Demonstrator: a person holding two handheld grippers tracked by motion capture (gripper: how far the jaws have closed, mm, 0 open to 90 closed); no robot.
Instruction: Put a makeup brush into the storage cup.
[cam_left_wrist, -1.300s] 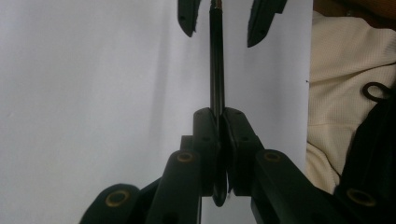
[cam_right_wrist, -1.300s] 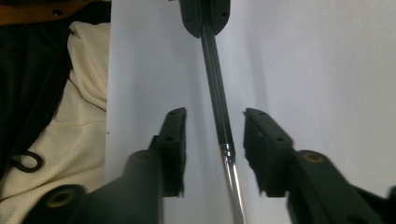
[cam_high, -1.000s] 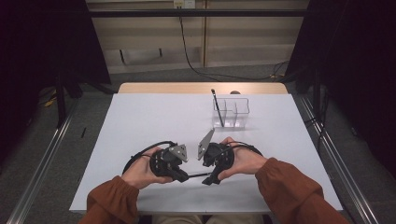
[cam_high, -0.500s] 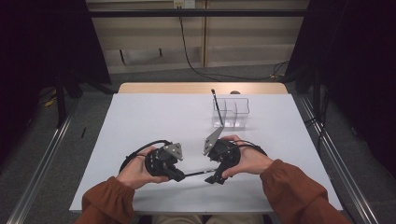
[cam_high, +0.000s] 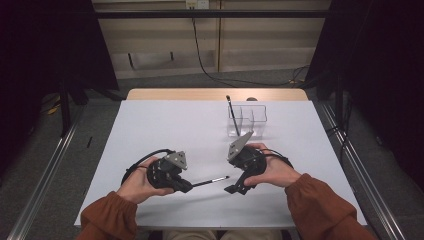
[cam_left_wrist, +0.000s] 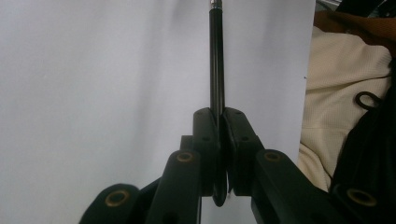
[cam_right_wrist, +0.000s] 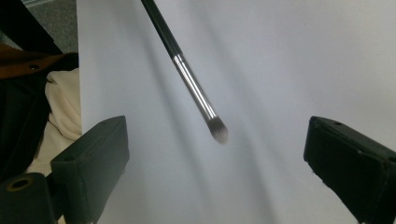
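The desk (cam_high: 165, 125) is the largest thing here, its top covered in white and bare over most of its area, with a strip of wood showing along the far edge. The person's forearms in rust-coloured sleeves (cam_high: 107, 220) come in from the near edge.

Toward the far right of the desk stands a clear plastic organiser (cam_high: 248, 120) with several compartments; a dark pen-like stick (cam_high: 232, 111) leans upright in its left compartment.

The left hand-held gripper (cam_high: 186, 187) sits low over the near middle of the desk, pointing to the right. Its jaws are clenched on the black handle of a makeup brush (cam_high: 212, 181), pinching it near the handle's back end; in the left gripper view the handle (cam_left_wrist: 216, 60) runs straight out from between the two pads.

The right hand-held gripper (cam_high: 234, 190) faces it from just beside the brush tip, released, its jaws having just been opening. In the right gripper view its pads stand wide apart with the brush's silver collar and bristle tip (cam_right_wrist: 218, 131) between them, touching neither pad.

The brush is held level just above the desk, between the two hands, its bristle end toward the right hand-held gripper.
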